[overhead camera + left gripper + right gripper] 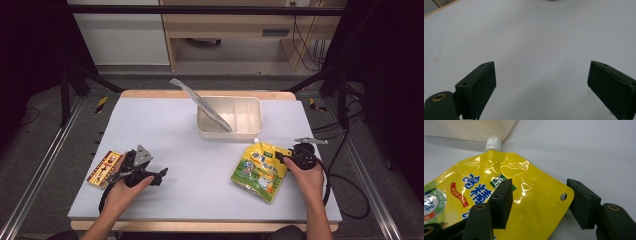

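Right gripper view has the right tool point(537, 203) apart astride the yellow spouted pouch's point(529, 195) corner: it should close squarely, clear of the white cap point(493, 144), while the left tool point(541, 86) gapes idle

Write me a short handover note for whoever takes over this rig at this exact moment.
Left gripper: open, nothing between its jaws, low over the bare mat.
Right gripper: open, jaws straddling the upper corner of the yellow pouch, not clamped.
Pouch lies flat on the table, white cap toward the cream container.
Done: approach to the pouch.
Left: probably close, lift, and place it.
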`<state>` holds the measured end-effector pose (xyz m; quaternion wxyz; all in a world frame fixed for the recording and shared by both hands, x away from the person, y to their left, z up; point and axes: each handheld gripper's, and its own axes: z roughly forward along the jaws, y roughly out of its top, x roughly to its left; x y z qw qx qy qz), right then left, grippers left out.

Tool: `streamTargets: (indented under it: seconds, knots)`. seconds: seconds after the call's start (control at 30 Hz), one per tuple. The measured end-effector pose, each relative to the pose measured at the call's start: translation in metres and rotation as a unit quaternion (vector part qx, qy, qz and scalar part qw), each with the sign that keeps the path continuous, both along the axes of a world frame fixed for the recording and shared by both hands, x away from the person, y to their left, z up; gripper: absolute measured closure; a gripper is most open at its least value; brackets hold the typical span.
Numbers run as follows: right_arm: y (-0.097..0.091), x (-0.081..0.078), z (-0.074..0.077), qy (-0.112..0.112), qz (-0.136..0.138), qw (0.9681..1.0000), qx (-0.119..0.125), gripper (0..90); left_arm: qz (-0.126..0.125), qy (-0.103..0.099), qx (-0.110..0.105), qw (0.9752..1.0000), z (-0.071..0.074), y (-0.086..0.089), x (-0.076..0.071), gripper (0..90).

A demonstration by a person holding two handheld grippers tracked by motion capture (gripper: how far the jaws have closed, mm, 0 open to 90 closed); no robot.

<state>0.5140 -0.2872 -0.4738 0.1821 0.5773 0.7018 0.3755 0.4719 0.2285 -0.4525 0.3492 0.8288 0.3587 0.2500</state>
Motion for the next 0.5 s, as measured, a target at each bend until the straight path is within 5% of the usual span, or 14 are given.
streamTargets:
  seconds: [0.3, 0.5]
  knots:
    - [0.009, -0.007, 0.009, -0.016, 0.021, 0.9996, 0.013, 46.0, -0.001, 0.000, 0.001, 1.0000, 0.000, 0.000, 0.000, 8.3]
    - [0.011, -0.008, 0.006, -0.006, 0.027, 0.9996, -0.002, 48.5, -0.005, 0.002, 0.006, 1.0000, 0.001, 0.001, 0.000, 8.7]
